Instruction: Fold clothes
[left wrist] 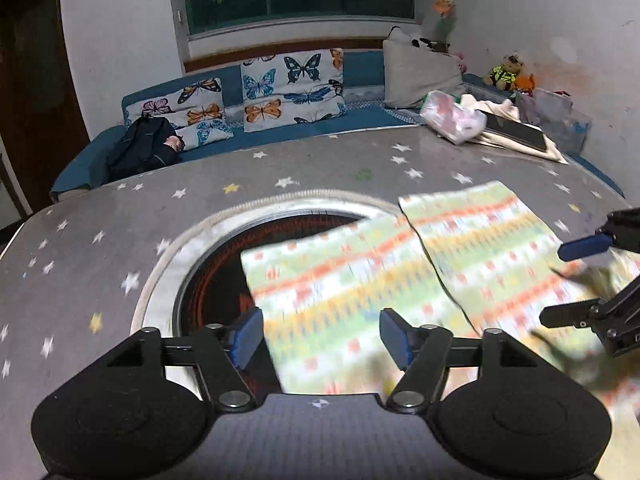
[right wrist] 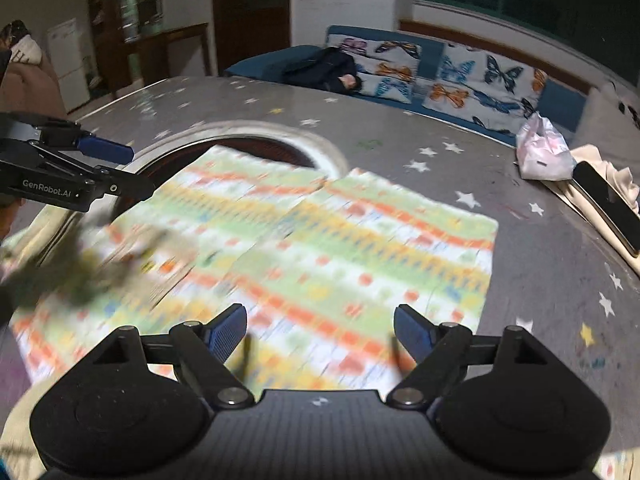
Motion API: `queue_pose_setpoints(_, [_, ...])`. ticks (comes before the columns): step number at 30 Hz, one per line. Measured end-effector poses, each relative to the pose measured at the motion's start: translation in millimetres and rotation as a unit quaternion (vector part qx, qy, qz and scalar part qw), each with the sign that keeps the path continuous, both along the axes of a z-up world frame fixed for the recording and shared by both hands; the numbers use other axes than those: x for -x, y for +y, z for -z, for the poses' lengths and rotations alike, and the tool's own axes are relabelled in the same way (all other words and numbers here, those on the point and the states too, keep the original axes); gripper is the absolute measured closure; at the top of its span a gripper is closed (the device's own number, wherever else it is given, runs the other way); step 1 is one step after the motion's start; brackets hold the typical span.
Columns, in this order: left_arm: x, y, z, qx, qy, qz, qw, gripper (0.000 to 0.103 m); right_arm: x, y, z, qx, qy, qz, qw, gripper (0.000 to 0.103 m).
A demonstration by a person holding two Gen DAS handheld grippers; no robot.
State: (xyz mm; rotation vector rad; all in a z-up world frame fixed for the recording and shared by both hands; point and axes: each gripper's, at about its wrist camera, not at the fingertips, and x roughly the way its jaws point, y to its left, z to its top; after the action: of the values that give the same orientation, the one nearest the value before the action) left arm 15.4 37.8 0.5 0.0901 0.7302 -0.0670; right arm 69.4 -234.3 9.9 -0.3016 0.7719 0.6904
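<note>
A cloth striped in green, orange, yellow and white (left wrist: 360, 280) (right wrist: 320, 240) lies flat on the grey star-print table (left wrist: 100, 240) (right wrist: 540, 240). It shows two panels side by side, and its left part covers a round opening (left wrist: 216, 264) in the tabletop. My left gripper (left wrist: 322, 332) (right wrist: 124, 170) hovers open over the cloth's near edge, its pads apart with nothing pinched. My right gripper (right wrist: 320, 328) (left wrist: 572, 280) is also open above the cloth, nothing held. A blurred dark patch (right wrist: 80, 264) lies on the cloth between the two grippers.
At the table's far right are a pink plastic bag (left wrist: 452, 116) (right wrist: 542, 152) and a dark phone (left wrist: 516, 132) (right wrist: 608, 204) on a cream cloth. Behind the table stands a blue sofa with butterfly cushions (left wrist: 292, 88) and a dark jacket (left wrist: 144, 144).
</note>
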Motion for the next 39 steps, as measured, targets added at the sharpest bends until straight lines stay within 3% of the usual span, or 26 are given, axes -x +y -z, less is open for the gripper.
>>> queue_pose_setpoints(5, [42.9, 4.3, 11.7, 0.011, 0.007, -0.008, 0.9999, 0.034, 36.6, -5.2, 3.6, 0.001, -0.004, -0.007, 1.000, 0.010])
queue_pose_setpoints(9, [63.6, 7.3, 19.0, 0.023, 0.012, -0.015, 0.9996, 0.034, 54.0, -10.0, 7.1, -0.002, -0.004, -0.007, 1.000, 0.009])
queue_pose_setpoints(15, [73.7, 11.7, 32.0, 0.016, 0.027, -0.032, 0.9990, 0.034, 66.2, -13.1, 19.7, -0.002, 0.004, 0.003, 1.000, 0.007])
queue_pose_setpoints(18, [82.7, 23.4, 31.3, 0.032, 0.024, -0.048, 0.9981, 0.032, 69.4, -17.5, 20.6, -0.007, 0.004, 0.011, 1.000, 0.007])
queue_pose_setpoints(22, [99.3, 42.0, 22.5, 0.030, 0.006, -0.081, 0.9963, 0.032, 71.3, -22.8, 23.1, -0.009, 0.005, 0.017, 1.000, 0.002])
queue_pose_setpoints(27, [105.1, 65.5, 25.9, 0.018, 0.020, -0.122, 0.9922, 0.033, 74.2, -24.2, 25.9, -0.016, -0.002, 0.025, 1.000, 0.000])
queue_pose_setpoints(31, [104.8, 65.6, 32.1, 0.014, 0.030, -0.118, 0.9925, 0.034, 76.5, -25.2, 27.3, -0.021, -0.009, 0.028, 0.999, 0.000])
queue_pose_setpoints(34, [104.6, 61.9, 31.5, -0.002, 0.025, -0.110, 0.9937, 0.053, 77.7, -25.6, 27.7, -0.023, -0.012, 0.030, 0.999, 0.000])
queue_pose_setpoints(36, [105.6, 68.0, 28.4, 0.009, 0.026, -0.109, 0.9937, 0.075, 78.3, -26.1, 28.0, -0.024, -0.014, 0.030, 0.999, 0.000])
queue_pose_setpoints(39, [111.6, 88.8, 21.3, 0.034, 0.022, -0.133, 0.9903, 0.088, 79.0, -26.9, 28.5, -0.026, -0.016, 0.029, 0.999, 0.000])
